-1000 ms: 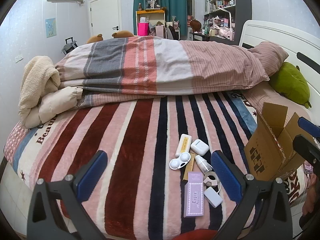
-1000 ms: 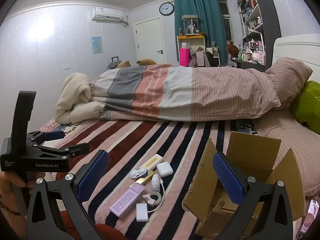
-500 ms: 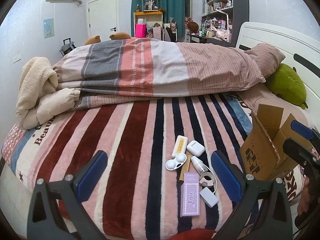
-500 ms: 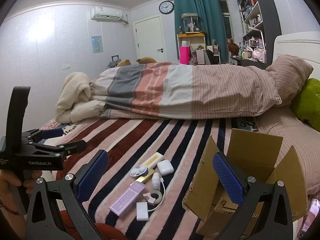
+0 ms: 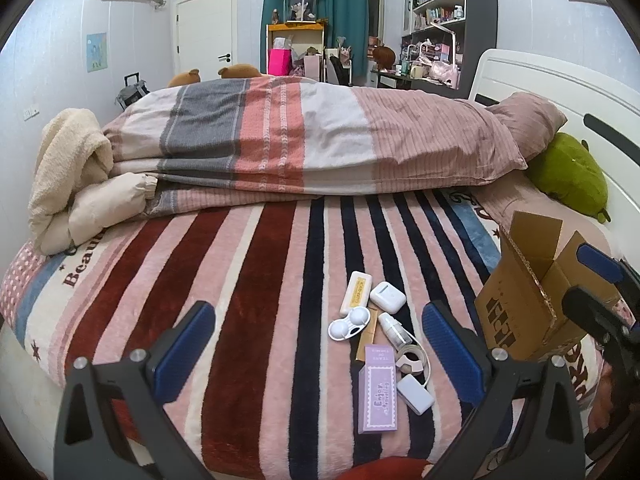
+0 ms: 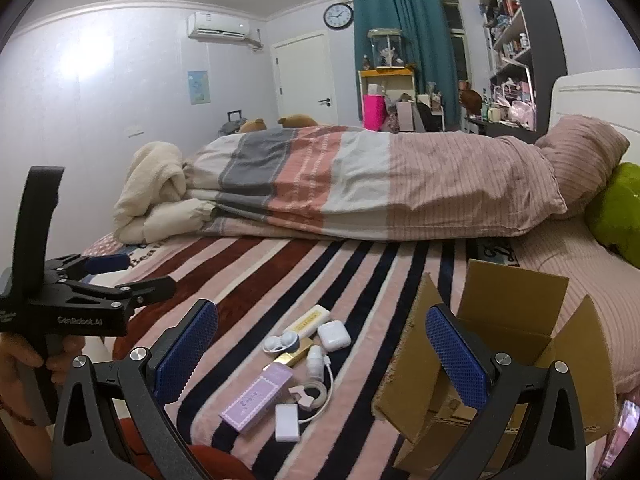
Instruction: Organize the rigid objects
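Observation:
Several small items lie on the striped blanket near the bed's front edge: a purple box, a white charger with cable, a white earbud case, a white contact-lens case, a cream tube, a gold stick and a small white bottle. An open cardboard box stands to their right. My left gripper is open and empty, above the items. My right gripper is open and empty, by the box.
A folded striped duvet lies across the back of the bed. A cream fleece bundle sits at the back left. A pink pillow and a green plush are at the right by the white headboard.
The left wrist view has shifted slightly; the items sit a little lower and more central between its fingers. Both grippers stay open. No item has moved.

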Available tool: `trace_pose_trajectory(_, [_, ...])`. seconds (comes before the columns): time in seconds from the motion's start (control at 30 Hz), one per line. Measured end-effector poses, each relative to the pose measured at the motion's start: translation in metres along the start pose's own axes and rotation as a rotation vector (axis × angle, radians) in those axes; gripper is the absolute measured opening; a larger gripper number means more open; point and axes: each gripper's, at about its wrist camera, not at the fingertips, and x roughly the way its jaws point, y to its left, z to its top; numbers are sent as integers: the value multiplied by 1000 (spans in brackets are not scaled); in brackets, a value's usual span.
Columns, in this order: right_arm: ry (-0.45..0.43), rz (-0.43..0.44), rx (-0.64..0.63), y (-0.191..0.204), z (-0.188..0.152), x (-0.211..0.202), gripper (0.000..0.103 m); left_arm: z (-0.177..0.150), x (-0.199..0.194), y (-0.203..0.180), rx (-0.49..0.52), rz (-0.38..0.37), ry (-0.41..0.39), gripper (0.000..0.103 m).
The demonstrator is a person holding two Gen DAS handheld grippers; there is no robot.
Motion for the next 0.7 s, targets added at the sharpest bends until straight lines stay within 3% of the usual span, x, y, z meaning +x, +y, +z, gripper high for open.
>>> trace_pose_trajectory(0.2, [-56, 26, -163, 32, -9, 3, 102, -4, 4, 26, -42, -29, -6, 103])
trace_pose_trajectory(0.3, [-106, 118, -163, 49, -16, 11, 79, -10, 10, 43, -66, -48, -3, 103])
trace_pose_trajectory(0.37, [-90, 203, -127, 61, -22, 22, 74, -16, 14, 56, -83, -56, 4, 103])
trace_pose_trajectory(0.43, [-29, 265, -101, 72, -31, 42, 68, -21, 20, 67, -97, -42, 18, 103])
trace_pose_trajectory(0.53, [124, 278, -58, 86, -55, 74, 57, -31, 29, 83, -115, -20, 39, 103])
trace_pose_trajectory(0.7, [371, 231, -21, 86, -100, 112, 57, -45, 40, 104, -124, 40, 41, 103])
